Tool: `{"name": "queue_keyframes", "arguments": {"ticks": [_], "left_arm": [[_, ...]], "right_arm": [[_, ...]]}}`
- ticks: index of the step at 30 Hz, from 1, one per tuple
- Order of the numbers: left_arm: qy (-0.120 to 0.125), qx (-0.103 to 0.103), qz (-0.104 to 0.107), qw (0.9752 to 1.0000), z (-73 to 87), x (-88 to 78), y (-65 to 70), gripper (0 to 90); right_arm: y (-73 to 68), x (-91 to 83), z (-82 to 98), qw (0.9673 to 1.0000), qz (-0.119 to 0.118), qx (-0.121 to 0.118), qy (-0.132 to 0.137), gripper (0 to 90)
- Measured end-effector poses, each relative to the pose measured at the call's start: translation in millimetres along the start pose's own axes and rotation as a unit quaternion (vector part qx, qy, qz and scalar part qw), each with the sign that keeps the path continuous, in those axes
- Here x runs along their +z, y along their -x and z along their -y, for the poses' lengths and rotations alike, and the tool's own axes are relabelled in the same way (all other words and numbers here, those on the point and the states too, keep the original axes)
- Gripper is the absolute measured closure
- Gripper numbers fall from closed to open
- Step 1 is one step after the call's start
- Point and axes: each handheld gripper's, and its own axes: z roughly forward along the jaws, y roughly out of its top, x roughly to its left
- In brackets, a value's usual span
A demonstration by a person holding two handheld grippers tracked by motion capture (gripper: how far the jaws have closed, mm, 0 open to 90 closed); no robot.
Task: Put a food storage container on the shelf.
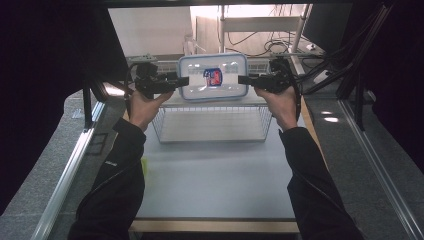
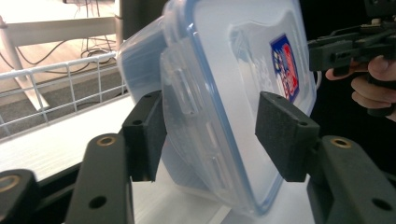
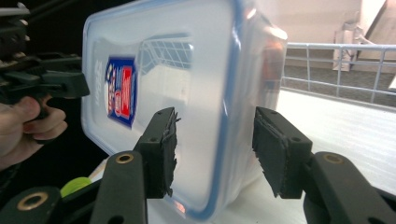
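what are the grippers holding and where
Not clearly a hold: the left gripper and right gripper straddle opposite ends of the container, with gaps at their pads.

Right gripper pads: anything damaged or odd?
Yes. On the right gripper, the pads' foam looks torn and ragged along the inner edges, in the right gripper view. The plastic container stands tilted on edge between the jaws; its lid looks intact.
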Motion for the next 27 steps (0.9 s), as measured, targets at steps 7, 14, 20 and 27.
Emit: {"name": "queue_keyframes", "arguments": {"ticks": [7, 14, 20, 27], "left_arm": [[-0.001, -0.021, -0.007, 0.9998, -0.8, 3.6, -4.4, 38.5], [-0.011, -0.008, -0.057, 0.9983, -1.8, 10.6, -1.8, 34.2], [-0.013, 0.013, -0.066, 0.9976, -6.3, 10.8, 2.6, 38.8], [-0.006, 0.018, -0.052, 0.9985, 6.0, -4.9, 5.7, 44.2]], "right_arm": [[2.1, 7.2, 4.5, 0.9999, 0.010, 0.003, -0.010, 50.5], [5.8, 3.7, 6.1, 0.9996, -0.008, 0.027, 0.006, 53.4], [2.8, -0.6, 3.6, 0.9999, -0.007, 0.013, 0.008, 56.0], [-1.8, -13.3, 10.5, 0.9997, 0.005, -0.010, 0.021, 70.6]]}}
